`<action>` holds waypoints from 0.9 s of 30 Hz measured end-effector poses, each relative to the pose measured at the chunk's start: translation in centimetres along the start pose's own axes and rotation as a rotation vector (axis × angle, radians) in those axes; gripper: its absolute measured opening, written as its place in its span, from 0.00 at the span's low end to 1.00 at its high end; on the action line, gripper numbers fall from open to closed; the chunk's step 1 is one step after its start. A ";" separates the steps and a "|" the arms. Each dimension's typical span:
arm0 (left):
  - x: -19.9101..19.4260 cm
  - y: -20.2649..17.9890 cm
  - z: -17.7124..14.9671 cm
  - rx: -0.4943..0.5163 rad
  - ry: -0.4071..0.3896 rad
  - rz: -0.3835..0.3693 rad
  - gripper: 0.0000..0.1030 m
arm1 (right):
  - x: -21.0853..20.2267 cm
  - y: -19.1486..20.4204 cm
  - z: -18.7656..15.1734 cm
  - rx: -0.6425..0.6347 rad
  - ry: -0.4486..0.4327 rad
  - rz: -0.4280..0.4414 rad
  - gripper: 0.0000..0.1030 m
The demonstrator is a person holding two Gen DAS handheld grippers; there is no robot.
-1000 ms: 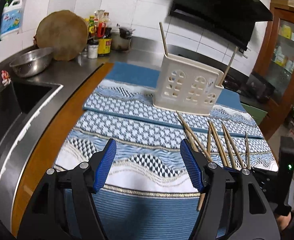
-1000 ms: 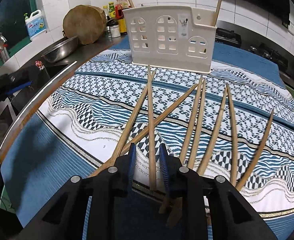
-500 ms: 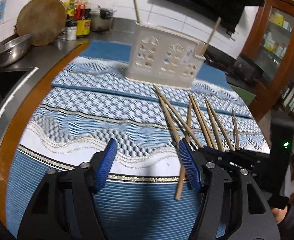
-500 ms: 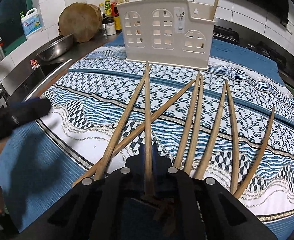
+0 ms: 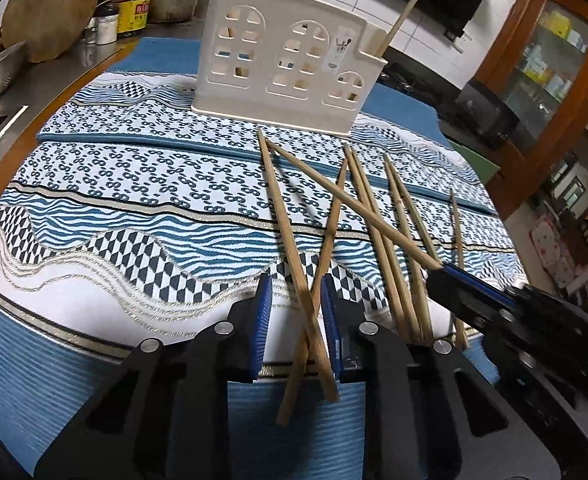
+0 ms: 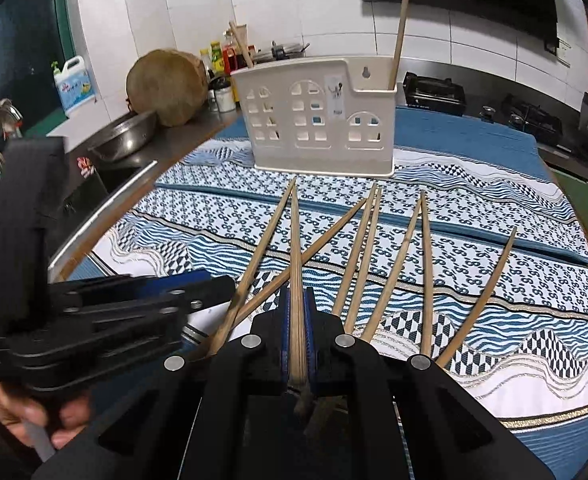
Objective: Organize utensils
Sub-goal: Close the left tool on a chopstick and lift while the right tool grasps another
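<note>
Several wooden chopsticks [image 5: 378, 216] lie fanned on a blue patterned cloth [image 5: 133, 200] in front of a cream house-shaped holder [image 5: 285, 68], [image 6: 318, 120]. Two chopsticks [image 6: 398, 36] stand in the holder. My left gripper [image 5: 296, 312] is low over the cloth. Its jaws are closing around two crossed chopsticks [image 5: 314, 280], and the blue pads do not press on them. My right gripper [image 6: 297, 312] is shut on one chopstick [image 6: 295, 240], which points at the holder. In the left wrist view that chopstick [image 5: 354, 204] is raised off the cloth above the others.
A steel bowl [image 6: 121, 136], a round wooden block [image 6: 165, 86] and bottles [image 6: 221, 56] stand at the back left beside a sink. A stove [image 6: 434, 92] is behind the holder. A wooden cabinet [image 5: 554, 52] stands at the right. A hand [image 6: 25, 420] holds the left gripper [image 6: 221, 284].
My left gripper moved down and to the right over the near chopstick ends, and its jaws narrowed. My right gripper shut on one chopstick and lifted it a little.
</note>
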State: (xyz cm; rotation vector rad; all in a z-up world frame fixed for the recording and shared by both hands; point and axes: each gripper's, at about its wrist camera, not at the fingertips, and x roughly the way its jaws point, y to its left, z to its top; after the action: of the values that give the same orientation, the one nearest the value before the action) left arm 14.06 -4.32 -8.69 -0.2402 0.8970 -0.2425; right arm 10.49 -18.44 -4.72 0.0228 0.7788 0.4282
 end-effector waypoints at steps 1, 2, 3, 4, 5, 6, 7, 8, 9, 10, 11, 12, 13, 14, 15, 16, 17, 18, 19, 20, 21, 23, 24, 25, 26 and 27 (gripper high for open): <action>0.4 -0.1 0.0 -0.008 0.008 0.003 0.19 | -0.1 0.0 0.0 0.001 -0.003 0.001 0.06; 0.6 -0.1 0.1 -0.013 0.012 0.004 0.16 | -0.2 0.0 -0.1 -0.002 -0.006 0.001 0.06; 0.9 -0.1 0.1 -0.019 0.018 0.009 0.14 | -0.4 0.0 -0.1 -0.005 -0.010 -0.002 0.06; 1.1 -0.1 0.1 -0.024 0.022 0.010 0.13 | -0.4 0.0 -0.2 -0.006 -0.012 -0.002 0.06; 1.2 -0.2 0.0 -0.027 0.023 0.009 0.11 | -0.5 0.0 -0.2 -0.006 -0.014 -0.001 0.06; 1.4 -0.3 0.0 -0.028 0.025 0.015 0.10 | -0.6 -0.1 -0.2 -0.005 -0.018 0.000 0.06; 1.5 -0.4 0.0 -0.033 0.028 0.021 0.10 | -0.7 -0.1 -0.2 -0.003 -0.022 0.001 0.06; 1.6 -0.3 0.1 -0.038 0.030 0.024 0.10 | -0.8 -0.1 -0.2 0.000 -0.024 0.003 0.06; 1.6 -0.3 0.1 -0.044 0.029 0.025 0.09 | -0.9 -0.2 -0.2 0.003 -0.027 0.005 0.06; 1.7 -0.4 0.1 -0.050 0.028 0.033 0.09 | -1.0 -0.2 -0.2 0.005 -0.029 0.007 0.06; 1.7 -0.4 0.2 -0.055 0.029 0.036 0.08 | -1.0 -0.3 -0.2 0.005 -0.030 0.007 0.06; 1.8 -0.5 0.2 -0.059 0.029 0.045 0.08 | -1.1 -0.3 -0.2 0.006 -0.031 0.007 0.06; 1.9 -0.4 0.3 -0.060 0.030 0.055 0.08 | -1.0 -0.4 -0.2 0.006 -0.031 0.008 0.06; 2.1 -0.4 0.4 -0.062 0.034 0.062 0.07 | -1.0 -0.4 -0.3 0.007 -0.031 0.009 0.06; 2.2 -0.4 0.4 -0.062 0.038 0.065 0.07 | -1.1 -0.4 -0.3 0.007 -0.031 0.009 0.06; 2.2 -0.5 0.4 -0.054 0.038 0.070 0.07 | -1.1 -0.4 -0.4 0.008 -0.030 0.009 0.06; 2.2 -0.6 0.4 -0.044 0.038 0.076 0.07 | -1.1 -0.5 -0.4 0.009 -0.030 0.009 0.06; 2.2 -0.8 0.4 -0.032 0.036 0.082 0.07 | -1.1 -0.5 -0.4 0.011 -0.030 0.008 0.06; 2.3 -0.8 0.4 -0.024 0.035 0.085 0.07 | -1.2 -0.5 -0.3 0.012 -0.032 0.006 0.06; 2.2 -0.8 0.5 -0.020 0.036 0.085 0.06 | -1.3 -0.5 -0.2 0.014 -0.035 0.004 0.06; 2.1 -0.8 0.5 -0.014 0.036 0.085 0.06 | -1.5 -0.5 -0.1 0.012 -0.040 0.000 0.06; 1.8 -0.5 0.6 -0.002 0.032 0.094 0.05 | -2.0 -0.5 0.3 0.006 -0.050 -0.006 0.06; 1.6 -0.4 0.6 0.003 0.026 0.097 0.05 | -2.3 -0.5 0.5 0.006 -0.057 -0.007 0.06; 1.2 -0.2 0.7 0.010 0.016 0.098 0.05 | -2.6 -0.5 0.8 0.007 -0.063 -0.005 0.06; 0.8 0.0 0.8 0.016 0.007 0.102 0.05 | -2.8 -0.6 0.9 0.008 -0.067 -0.003 0.06; 0.5 0.1 0.9 0.022 -0.003 0.106 0.05 | -3.1 -0.6 1.2 0.009 -0.073 0.000 0.06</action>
State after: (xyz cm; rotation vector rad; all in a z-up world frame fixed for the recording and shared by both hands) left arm 15.06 -4.23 -8.56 -0.1715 0.9005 -0.1534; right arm 9.63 -20.00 -1.87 0.0466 0.7091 0.4216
